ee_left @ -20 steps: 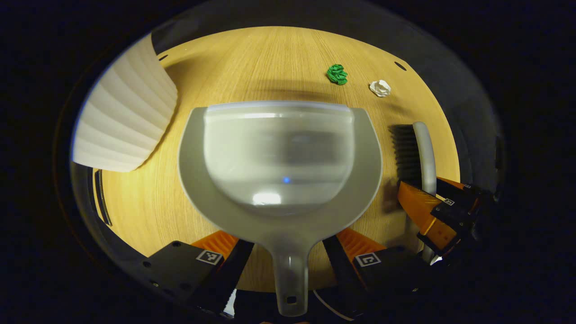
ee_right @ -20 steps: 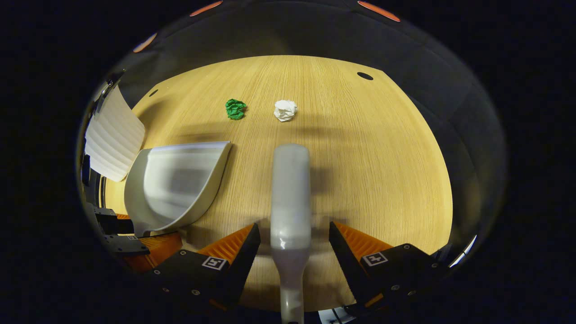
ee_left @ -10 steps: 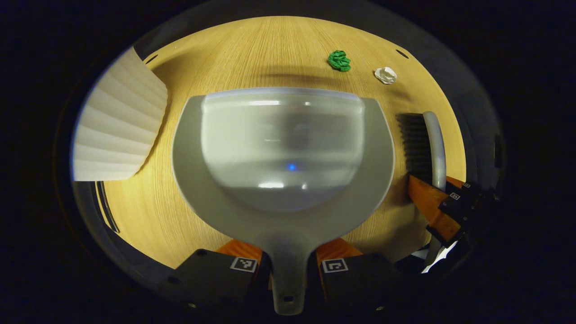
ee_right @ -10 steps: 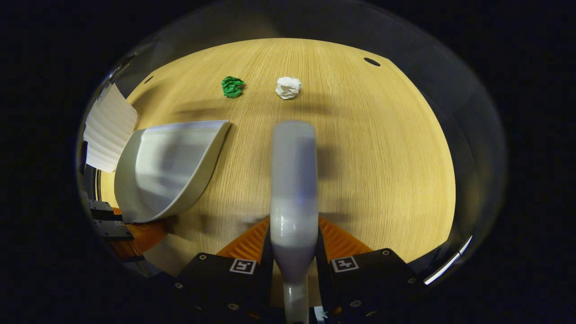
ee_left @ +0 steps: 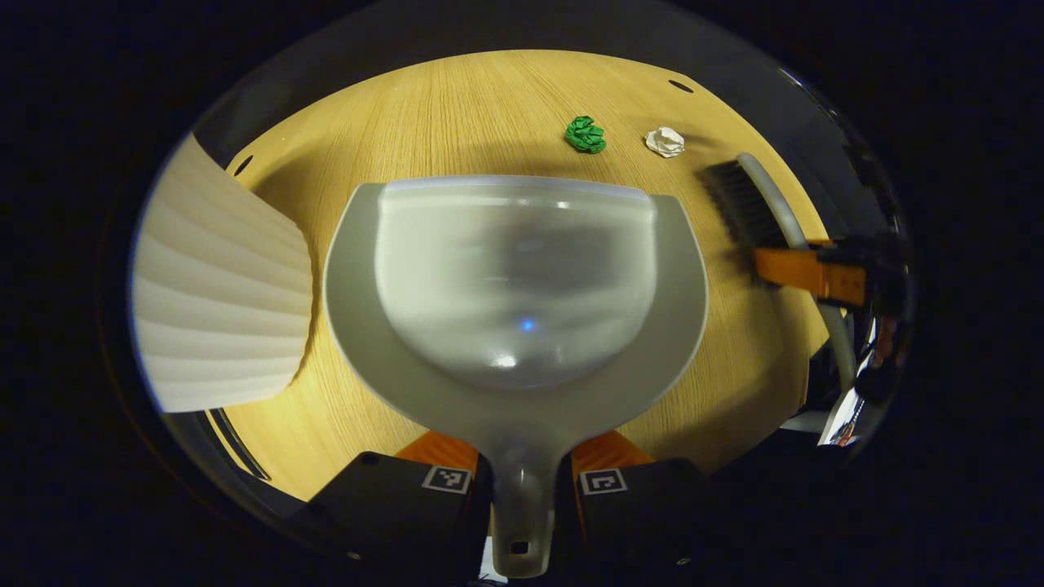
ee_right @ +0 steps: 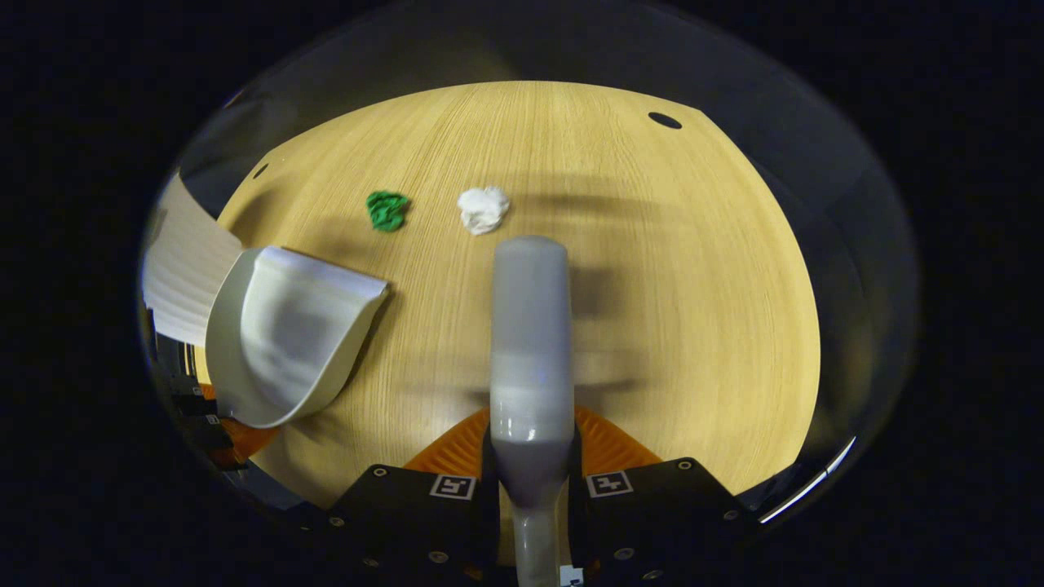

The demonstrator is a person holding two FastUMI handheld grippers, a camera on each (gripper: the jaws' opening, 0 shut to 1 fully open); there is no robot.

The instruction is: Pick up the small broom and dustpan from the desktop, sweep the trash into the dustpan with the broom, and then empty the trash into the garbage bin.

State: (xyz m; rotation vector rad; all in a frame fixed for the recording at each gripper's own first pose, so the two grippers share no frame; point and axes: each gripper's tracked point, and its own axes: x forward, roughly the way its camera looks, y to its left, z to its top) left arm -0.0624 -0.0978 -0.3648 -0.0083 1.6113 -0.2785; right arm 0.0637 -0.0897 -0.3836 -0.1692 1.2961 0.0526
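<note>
Your left gripper (ee_left: 522, 481) has its fingers clamped on the handle of the grey dustpan (ee_left: 514, 277), which lies just beside the white ribbed garbage bin (ee_left: 220, 285) on the wooden bench (ee_right: 669, 269). Your right gripper (ee_right: 530, 481) pinches the broom (ee_right: 530, 326) handle between its fingers, with the head pointing toward the white paper ball (ee_right: 483, 209) and the green paper ball (ee_right: 387, 209) farther away.

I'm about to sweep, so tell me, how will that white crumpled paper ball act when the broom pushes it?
The white paper ball looks loosely crumpled, so it is probably very light and may skitter ahead of the broom. Its lumpy shape suggests tumbling rather than smooth rolling. On the smooth wooden desktop it likely slides easily, perhaps past the dustpan.
</note>
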